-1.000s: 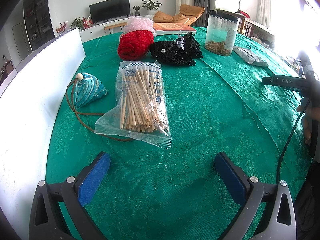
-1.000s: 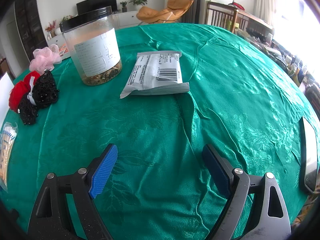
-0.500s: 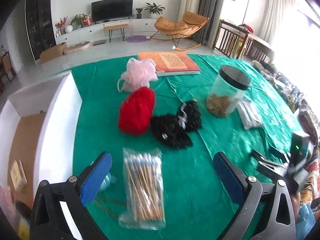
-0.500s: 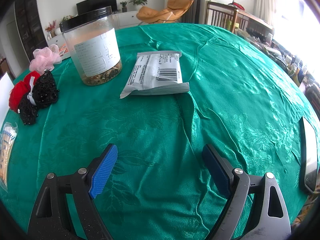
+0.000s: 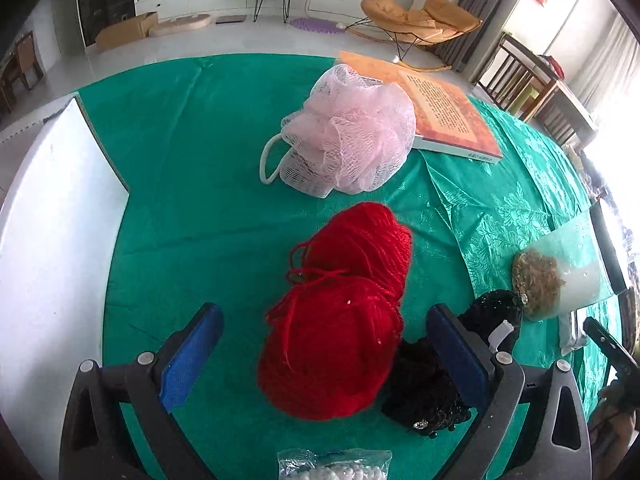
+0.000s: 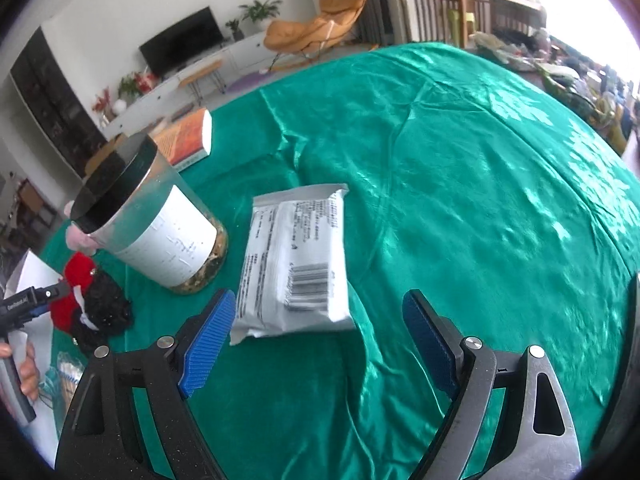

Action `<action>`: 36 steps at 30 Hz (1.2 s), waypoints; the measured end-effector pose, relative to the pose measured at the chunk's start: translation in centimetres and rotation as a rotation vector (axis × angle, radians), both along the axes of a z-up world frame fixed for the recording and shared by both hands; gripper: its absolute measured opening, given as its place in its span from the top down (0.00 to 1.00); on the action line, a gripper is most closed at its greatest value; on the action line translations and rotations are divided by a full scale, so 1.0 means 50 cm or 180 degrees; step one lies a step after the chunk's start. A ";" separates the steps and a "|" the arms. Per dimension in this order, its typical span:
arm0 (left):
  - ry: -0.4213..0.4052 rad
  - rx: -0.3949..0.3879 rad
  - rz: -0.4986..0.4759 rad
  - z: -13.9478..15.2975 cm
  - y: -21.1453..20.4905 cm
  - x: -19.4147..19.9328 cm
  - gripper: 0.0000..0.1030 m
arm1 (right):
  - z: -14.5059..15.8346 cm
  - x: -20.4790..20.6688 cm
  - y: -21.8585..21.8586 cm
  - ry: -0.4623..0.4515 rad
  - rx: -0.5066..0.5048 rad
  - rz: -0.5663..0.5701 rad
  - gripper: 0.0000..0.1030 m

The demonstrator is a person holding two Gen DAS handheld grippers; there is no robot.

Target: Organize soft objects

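Straddling red yarn ball (image 5: 344, 312), L claw (image 5: 320, 352) jaws closing, pads not yet touching; yarn's long axis runs away from claw. R claw (image 6: 316, 344) apart, empty, farther off.

A home living room: a flat black television (image 6: 182, 42) on a long white low cabinet (image 6: 208, 70), an orange lounge chair (image 6: 320, 20) (potted plants nearby), beyond the green-clothed surface (image 6: 480, 200).

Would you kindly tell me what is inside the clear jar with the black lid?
The jar holds a shallow layer of brownish dried bits at its bottom; its white label covers the middle.
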State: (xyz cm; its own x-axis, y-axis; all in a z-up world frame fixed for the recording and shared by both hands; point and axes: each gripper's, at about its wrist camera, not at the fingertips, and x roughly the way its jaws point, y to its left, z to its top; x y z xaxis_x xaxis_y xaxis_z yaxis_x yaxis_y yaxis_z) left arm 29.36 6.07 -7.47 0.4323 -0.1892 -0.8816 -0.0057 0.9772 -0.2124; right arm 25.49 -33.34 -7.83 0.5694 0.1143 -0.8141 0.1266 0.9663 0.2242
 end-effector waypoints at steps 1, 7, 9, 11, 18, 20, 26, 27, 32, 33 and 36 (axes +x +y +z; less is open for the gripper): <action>-0.0014 -0.0020 -0.0023 -0.002 0.001 -0.001 0.31 | -0.013 0.027 0.013 0.0096 -0.0092 0.0091 0.15; -0.0251 -0.0123 -0.0131 0.053 0.011 -0.025 0.57 | -0.021 0.077 0.030 0.0183 -0.0365 0.0178 0.37; -0.0352 -0.0192 -0.0117 0.086 0.021 -0.044 0.57 | 0.011 0.064 0.005 0.0037 -0.0384 0.0027 0.37; -0.0436 -0.0336 -0.0091 0.122 0.040 -0.069 0.57 | 0.054 0.046 -0.016 -0.0102 -0.0419 -0.0092 0.37; -0.0731 -0.0506 -0.0005 0.252 0.176 -0.224 0.57 | 0.226 -0.036 0.092 -0.0565 -0.0440 0.0361 0.37; -0.0798 -0.0358 0.0094 0.277 0.229 -0.283 0.57 | 0.261 -0.063 0.178 -0.0655 -0.0225 0.0656 0.37; -0.0805 0.0253 0.0590 0.283 0.400 -0.455 0.57 | 0.311 -0.150 0.499 -0.0717 0.0390 0.1693 0.37; -0.0763 0.0324 0.0693 0.275 0.428 -0.478 0.56 | 0.315 -0.167 0.555 -0.0711 0.0488 0.1864 0.37; -0.0542 0.0837 0.1138 0.219 0.514 -0.559 0.38 | 0.314 -0.234 0.798 -0.0496 0.1057 0.2639 0.33; -0.0524 0.0907 0.1211 0.211 0.523 -0.566 0.19 | 0.302 -0.240 0.837 -0.0356 0.1151 0.2809 0.31; -0.0669 0.0949 0.1391 0.205 0.531 -0.585 0.09 | 0.267 -0.255 0.883 -0.0135 0.0965 0.2943 0.29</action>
